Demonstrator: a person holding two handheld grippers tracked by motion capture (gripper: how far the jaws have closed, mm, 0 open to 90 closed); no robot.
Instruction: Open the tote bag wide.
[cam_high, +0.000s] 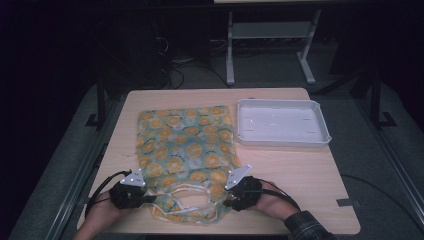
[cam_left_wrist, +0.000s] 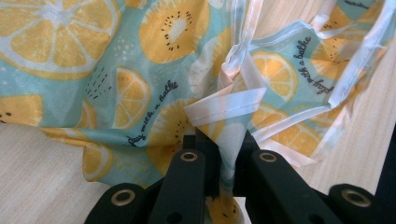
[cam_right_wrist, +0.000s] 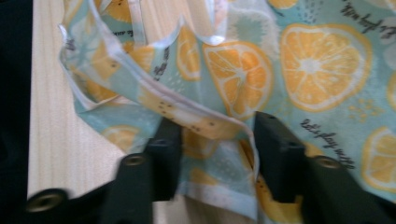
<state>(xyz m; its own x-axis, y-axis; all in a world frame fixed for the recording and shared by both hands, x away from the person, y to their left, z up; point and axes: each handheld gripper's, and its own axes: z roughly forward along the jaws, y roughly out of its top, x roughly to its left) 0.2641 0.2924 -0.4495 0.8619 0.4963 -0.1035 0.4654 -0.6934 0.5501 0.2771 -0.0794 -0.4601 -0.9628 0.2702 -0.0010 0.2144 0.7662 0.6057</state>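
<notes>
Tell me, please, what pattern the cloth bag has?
Orange citrus slices on pale teal, with white trim; the bag shows best in the left gripper view.

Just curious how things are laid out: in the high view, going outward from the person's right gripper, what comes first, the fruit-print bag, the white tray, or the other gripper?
1. fruit-print bag: right at the right gripper, beside it.
2. left gripper: across the bag's handles, to the left.
3. white tray: farthest, toward the table's far right.

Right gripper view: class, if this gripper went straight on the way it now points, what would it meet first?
The right gripper would first meet the fruit-print bag: its white-trimmed edge already lies between the gripper's open jaws, with printed cloth spread on the table beyond. How far above the cloth the jaws stand is unclear.
</notes>
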